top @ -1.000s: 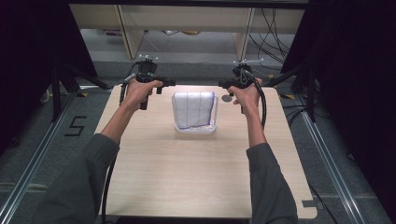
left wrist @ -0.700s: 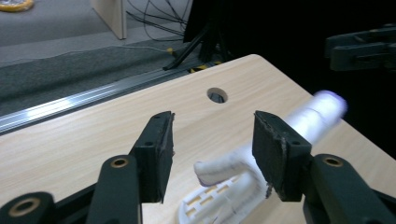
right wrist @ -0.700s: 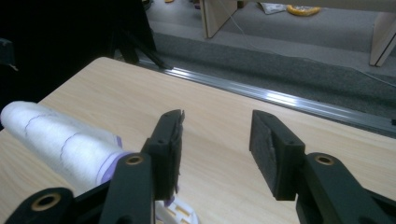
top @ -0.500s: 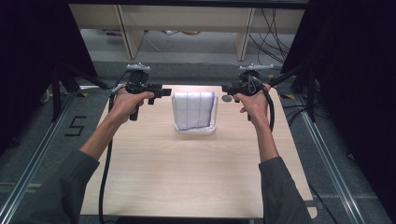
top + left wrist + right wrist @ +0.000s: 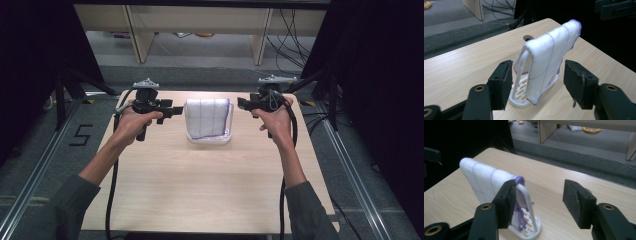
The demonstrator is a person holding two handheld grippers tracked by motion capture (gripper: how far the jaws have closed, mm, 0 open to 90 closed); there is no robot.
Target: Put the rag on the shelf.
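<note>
Cloth (image 5: 207, 118) with purple stitching draped over a white rack (image 5: 210, 140) at my table's (image 5: 200, 190) far middle; my left gripper (image 5: 175, 111) and right gripper (image 5: 242, 103) flank it, apart from it; both jaws just been opening, wide, nothing between them.

Even overhead light falls on the pale bench (image 5: 210, 175), casting only soft shadows; dark curtains at both sides swallow detail. The high view is slightly soft, both gripper views sharper, their far floor blurred
</note>
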